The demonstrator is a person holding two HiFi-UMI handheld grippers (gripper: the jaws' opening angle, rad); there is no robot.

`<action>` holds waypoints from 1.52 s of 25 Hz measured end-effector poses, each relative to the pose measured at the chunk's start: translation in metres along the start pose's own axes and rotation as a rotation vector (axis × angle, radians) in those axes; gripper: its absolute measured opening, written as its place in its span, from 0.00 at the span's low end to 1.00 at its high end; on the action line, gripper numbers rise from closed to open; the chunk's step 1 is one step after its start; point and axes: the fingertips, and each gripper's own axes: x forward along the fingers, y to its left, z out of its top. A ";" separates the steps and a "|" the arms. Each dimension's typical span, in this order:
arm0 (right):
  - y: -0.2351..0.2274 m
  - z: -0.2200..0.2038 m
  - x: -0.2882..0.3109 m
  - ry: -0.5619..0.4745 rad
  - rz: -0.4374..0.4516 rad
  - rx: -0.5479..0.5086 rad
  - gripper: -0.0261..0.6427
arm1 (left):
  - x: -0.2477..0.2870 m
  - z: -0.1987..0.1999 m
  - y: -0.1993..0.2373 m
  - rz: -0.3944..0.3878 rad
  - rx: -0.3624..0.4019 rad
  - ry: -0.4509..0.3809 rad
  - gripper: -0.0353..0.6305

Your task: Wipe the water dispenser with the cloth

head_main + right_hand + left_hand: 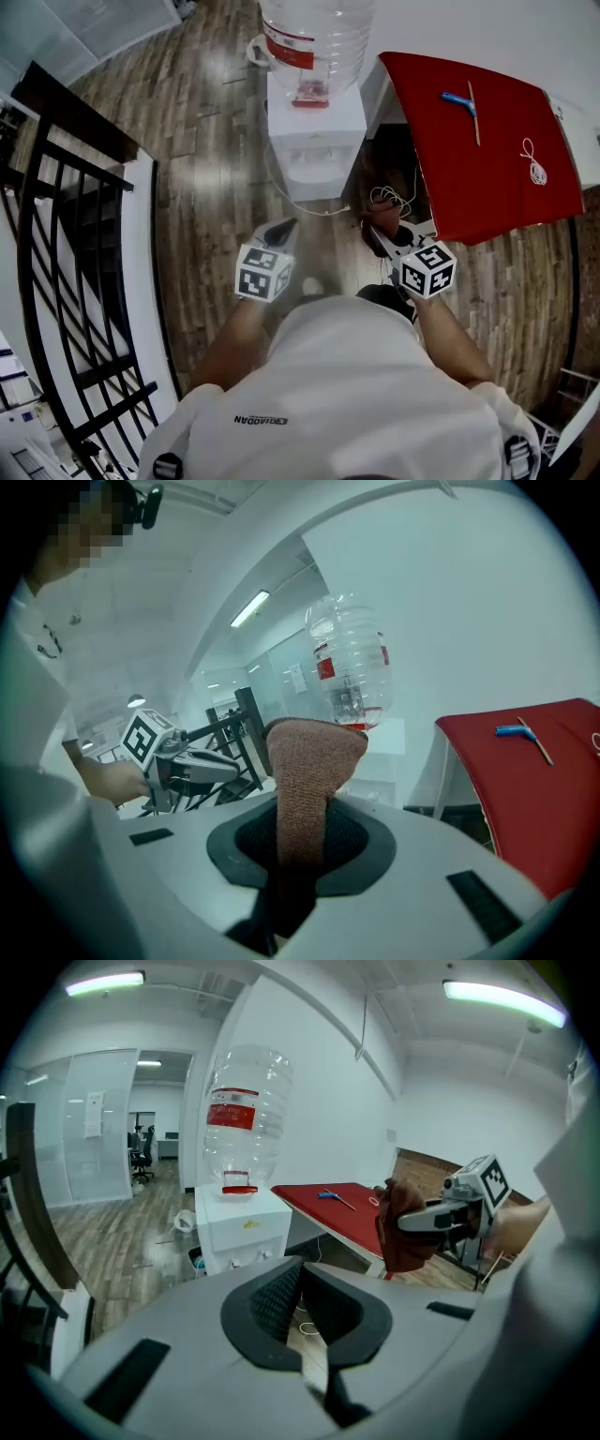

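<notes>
Cloth [305, 780] apparently within right tool [300, 841]

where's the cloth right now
In the right gripper view the cloth stands dead centre, clamped in the jaws of the right gripper, in the air short of the water dispenser, with the red table to its right.
</notes>
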 end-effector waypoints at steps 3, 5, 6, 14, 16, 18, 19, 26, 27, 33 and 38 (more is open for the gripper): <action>-0.007 0.007 0.009 0.018 -0.026 -0.017 0.12 | 0.003 -0.002 0.003 -0.034 -0.030 0.001 0.04; -0.017 0.013 0.015 0.025 -0.046 -0.035 0.12 | 0.008 -0.001 0.008 -0.042 -0.022 0.009 0.04; -0.025 0.017 0.019 0.028 -0.060 -0.050 0.12 | 0.011 0.001 0.012 -0.041 -0.014 0.014 0.04; -0.102 0.067 0.054 0.085 -0.152 -0.273 0.12 | 0.036 0.041 0.038 0.002 0.032 0.015 0.04; -0.130 0.083 0.070 0.121 -0.173 -0.358 0.12 | 0.048 0.053 0.042 0.014 0.048 0.023 0.04; -0.160 0.092 0.090 0.173 -0.192 -0.438 0.12 | 0.061 0.065 0.043 0.028 0.057 0.034 0.04; -0.179 0.094 0.102 0.201 -0.204 -0.467 0.12 | 0.068 0.071 0.044 0.036 0.064 0.045 0.04; -0.291 0.125 0.189 0.324 -0.201 -0.670 0.12 | 0.142 0.089 0.044 0.085 0.161 0.204 0.04; -0.302 0.134 0.204 0.329 -0.193 -0.716 0.12 | 0.152 0.088 0.044 0.099 0.173 0.226 0.04; -0.349 0.172 0.284 0.356 -0.127 -0.836 0.12 | 0.188 0.087 0.047 0.169 0.182 0.328 0.04; -0.353 0.195 0.341 0.357 -0.055 -0.914 0.12 | 0.198 0.084 0.049 0.220 0.166 0.390 0.04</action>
